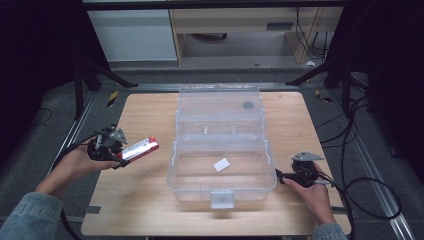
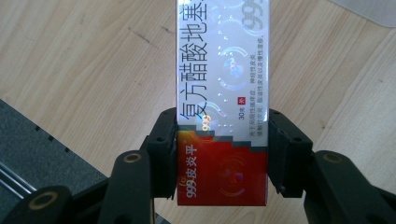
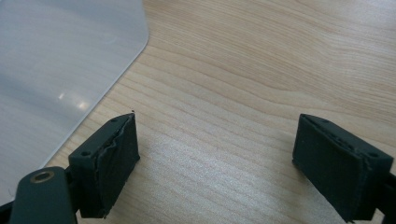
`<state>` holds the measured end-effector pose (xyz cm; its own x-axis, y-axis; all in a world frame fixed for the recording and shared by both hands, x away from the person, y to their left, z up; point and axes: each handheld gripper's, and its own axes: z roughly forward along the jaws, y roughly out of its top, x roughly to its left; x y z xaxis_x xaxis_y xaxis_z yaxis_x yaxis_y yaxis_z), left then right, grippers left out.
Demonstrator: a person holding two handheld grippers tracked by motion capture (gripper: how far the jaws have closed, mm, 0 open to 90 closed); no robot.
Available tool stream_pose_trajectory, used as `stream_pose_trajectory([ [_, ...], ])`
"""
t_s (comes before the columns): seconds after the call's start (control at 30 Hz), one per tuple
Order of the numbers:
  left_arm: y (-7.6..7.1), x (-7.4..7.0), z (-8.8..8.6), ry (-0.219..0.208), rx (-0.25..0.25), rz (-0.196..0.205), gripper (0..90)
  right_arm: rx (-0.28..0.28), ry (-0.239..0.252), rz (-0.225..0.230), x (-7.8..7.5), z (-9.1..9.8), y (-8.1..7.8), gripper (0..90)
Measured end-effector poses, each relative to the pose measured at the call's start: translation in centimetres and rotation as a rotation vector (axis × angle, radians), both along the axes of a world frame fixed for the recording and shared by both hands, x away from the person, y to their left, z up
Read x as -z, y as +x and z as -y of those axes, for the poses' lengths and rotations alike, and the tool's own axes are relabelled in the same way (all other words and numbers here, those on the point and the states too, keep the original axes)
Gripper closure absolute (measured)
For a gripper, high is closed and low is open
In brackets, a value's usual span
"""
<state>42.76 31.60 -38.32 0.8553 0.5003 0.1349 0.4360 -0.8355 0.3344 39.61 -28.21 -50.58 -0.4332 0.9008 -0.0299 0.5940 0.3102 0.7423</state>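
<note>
Clamping the red-and-silver medicine carton (image 2: 222, 116) across its short width near the red end, the left gripper (image 1: 116, 150) holds it off the wooden table (image 1: 145, 200), its long axis running straight out from the jaws toward the clear plastic storage box (image 1: 175, 172), which lies to the carton's right. The right gripper (image 1: 285, 175) rests by the box's right wall with jaws spread wide on nothing, so the left is the 1 placed to deliver. Farther in, the box's open tub holds 1 small white card (image 1: 221, 164), and its raised lid (image 1: 220, 107) stands behind.
</note>
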Motion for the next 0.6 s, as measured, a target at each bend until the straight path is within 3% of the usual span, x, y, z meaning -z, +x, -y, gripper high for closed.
stream_pose_trajectory([
  [0.23,-0.4,-1.4,-0.1,-0.002,0.024,0.015,50.9,0.000,0.000,0.000,0.0,0.0,0.0,14.5],
  [0.6,-0.8,-5.3,0.0,-0.016,0.050,0.070,50.9,0.000,0.000,0.000,0.0,0.0,0.0,14.5],
])
